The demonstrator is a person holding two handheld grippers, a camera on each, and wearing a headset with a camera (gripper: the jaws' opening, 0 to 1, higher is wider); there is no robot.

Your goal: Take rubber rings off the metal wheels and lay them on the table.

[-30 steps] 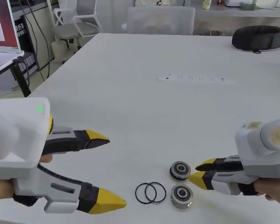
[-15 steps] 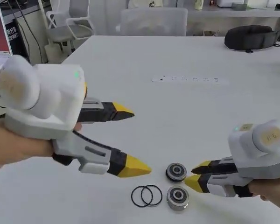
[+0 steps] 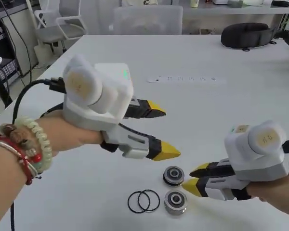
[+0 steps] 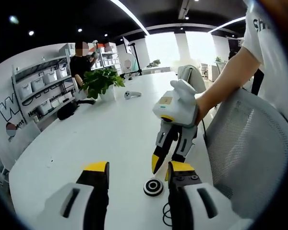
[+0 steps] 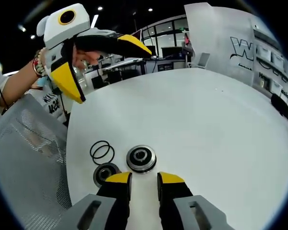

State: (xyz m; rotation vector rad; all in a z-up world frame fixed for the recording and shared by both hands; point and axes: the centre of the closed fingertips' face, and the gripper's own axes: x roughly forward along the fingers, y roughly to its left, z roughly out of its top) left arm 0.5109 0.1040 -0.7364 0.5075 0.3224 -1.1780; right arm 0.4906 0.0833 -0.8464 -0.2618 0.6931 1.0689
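Two rings (image 3: 143,201) beside seemingly bare wheels (image 3: 174,175), left gripper (image 3: 171,133) wide, right gripper (image 3: 191,178) narrow, plant (image 4: 100,81) beyond

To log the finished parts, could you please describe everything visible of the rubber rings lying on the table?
The rubber rings are two thin black hoops, smooth and round, like slim O-rings. They lie flat on the white table, overlapping each other, just left of the nearer metal wheel in the head view, seemingly with a slight gap. Nothing holds them.

Overlapping black rings (image 3: 143,200) beside two wheels (image 3: 174,175)
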